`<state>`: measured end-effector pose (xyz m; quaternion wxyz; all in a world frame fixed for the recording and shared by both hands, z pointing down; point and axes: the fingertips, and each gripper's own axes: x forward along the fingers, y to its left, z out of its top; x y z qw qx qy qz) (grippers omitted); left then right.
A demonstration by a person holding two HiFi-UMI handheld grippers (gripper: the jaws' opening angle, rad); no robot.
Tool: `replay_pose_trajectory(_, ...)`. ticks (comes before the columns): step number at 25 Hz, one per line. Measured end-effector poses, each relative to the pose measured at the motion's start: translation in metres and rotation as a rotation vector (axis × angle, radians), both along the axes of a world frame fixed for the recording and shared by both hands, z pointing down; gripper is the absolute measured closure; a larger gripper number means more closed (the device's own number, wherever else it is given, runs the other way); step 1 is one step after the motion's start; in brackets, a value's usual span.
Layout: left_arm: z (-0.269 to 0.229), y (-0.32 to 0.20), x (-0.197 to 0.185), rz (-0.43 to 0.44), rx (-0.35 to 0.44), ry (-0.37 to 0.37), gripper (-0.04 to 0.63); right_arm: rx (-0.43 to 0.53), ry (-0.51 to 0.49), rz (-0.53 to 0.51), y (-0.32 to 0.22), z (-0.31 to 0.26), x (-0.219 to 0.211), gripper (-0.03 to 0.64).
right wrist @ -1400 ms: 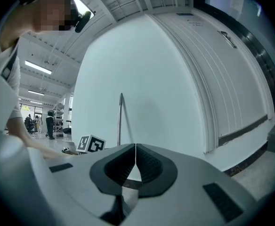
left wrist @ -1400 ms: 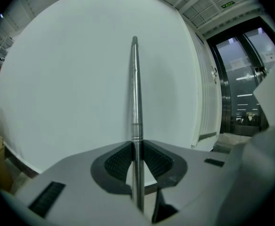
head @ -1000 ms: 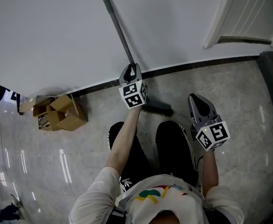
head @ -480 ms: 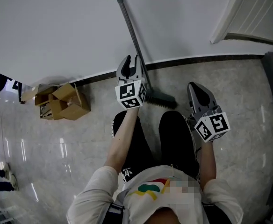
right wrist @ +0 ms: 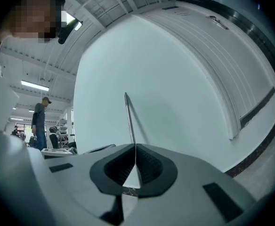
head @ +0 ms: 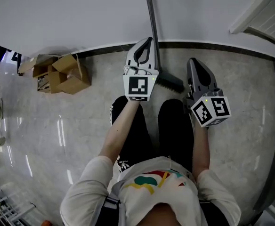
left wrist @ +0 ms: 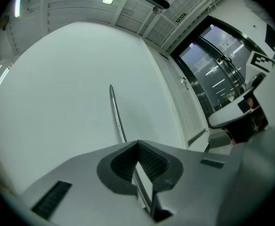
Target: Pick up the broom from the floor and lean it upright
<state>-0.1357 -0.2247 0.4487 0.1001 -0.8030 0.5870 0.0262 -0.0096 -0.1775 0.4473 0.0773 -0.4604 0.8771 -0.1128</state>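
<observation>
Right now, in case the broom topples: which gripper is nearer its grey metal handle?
Left. The left gripper is beside the handle; the right gripper is apart, past the black brush head.

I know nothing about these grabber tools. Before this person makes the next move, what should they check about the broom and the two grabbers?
1. Broom leaning handle-up against the wall: ok.
2. Brush head down on the floor by the baseboard: ok.
3. Left gripper not gripping the handle, its fingers just closed with nothing between them: ok.
4. Right gripper shut and empty: ok.
5. Cardboard boxes apart from the broom: ok.
6. Broom steady enough not to slide: cannot tell.
</observation>
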Motion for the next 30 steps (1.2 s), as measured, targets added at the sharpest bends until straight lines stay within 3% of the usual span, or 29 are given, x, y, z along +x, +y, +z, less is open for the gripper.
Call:
replay_pose_trajectory(6,0.016,0.001,-0.027,-0.023,-0.024,0.067,0.551,-0.012,0.046,-0.056,-0.015,0.024,-0.028,0.603)
replay_pose_trajectory(10,0.020,-0.005,-0.042,-0.044,-0.012,0.021,0.551,-0.027,0.072,-0.085,-0.021,0.042,-0.037,0.603)
replay_pose_trajectory(16,0.012,0.005,-0.064,-0.103,-0.005,0.053,0.550,-0.037,0.072,-0.088,-0.023,0.056,-0.046,0.603)
replay_pose_trajectory(20,0.009,0.008,-0.080,-0.145,-0.019,0.129,0.551,-0.041,0.071,-0.098,-0.026,0.056,-0.051,0.603)
replay_pose_trajectory(30,0.022,0.051,-0.116,-0.283,-0.097,0.055,0.551,-0.041,0.063,-0.119,-0.036,0.061,-0.061,0.603)
